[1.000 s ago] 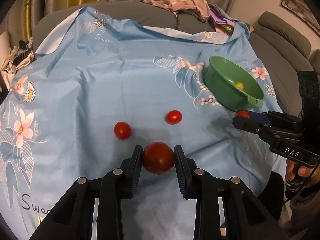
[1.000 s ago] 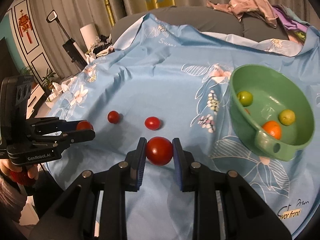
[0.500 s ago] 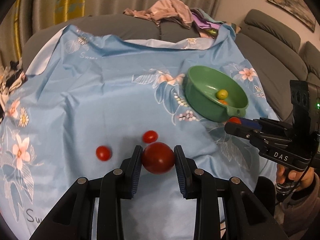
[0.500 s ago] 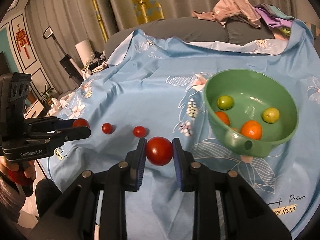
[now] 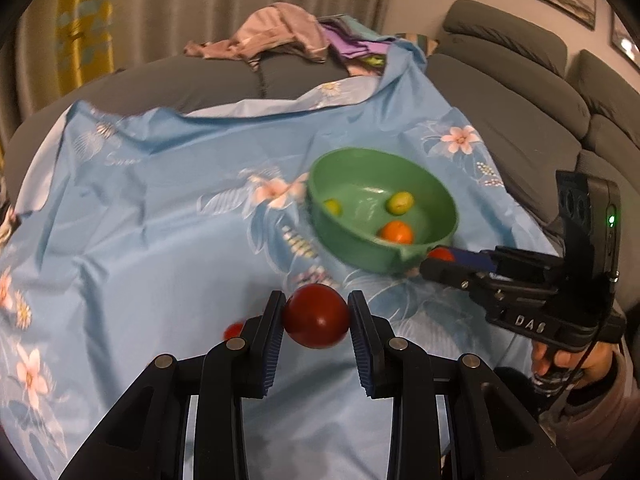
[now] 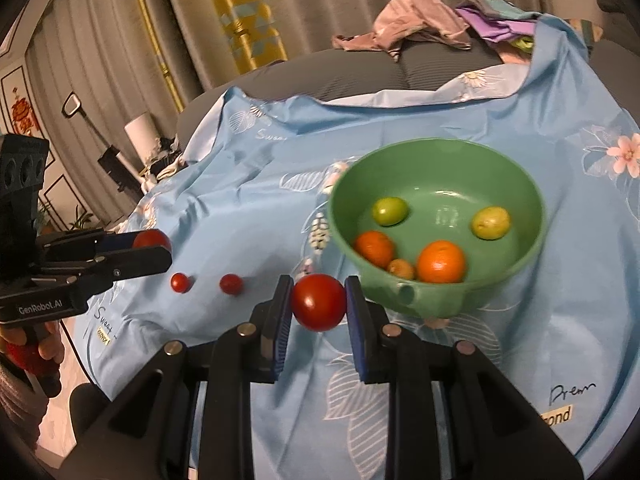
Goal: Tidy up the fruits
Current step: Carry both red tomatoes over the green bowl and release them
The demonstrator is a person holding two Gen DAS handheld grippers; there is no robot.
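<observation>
Closer now: green bowl (image 6: 436, 216), both grippers advanced. Left gripper (image 5: 316, 316) fingers clamped on dark tomato (image 5: 316, 316); right gripper (image 6: 319, 302) fingers clamped on red tomato (image 6: 319, 302), short of the rim. Risk: you release early, tomatoes roll off the blue cloth (image 6: 248, 208); grippers collide.

My L wrist cam looks fwd and down along my left hand-held gripper (image 5: 316, 316), green bowl (image 5: 440, 204) ahead-right, R cam sits closer, bowl (image 6: 532, 196) just ahead, both share bowl and blue cloth (image 5: 160, 208), each sees the other gripper.
</observation>
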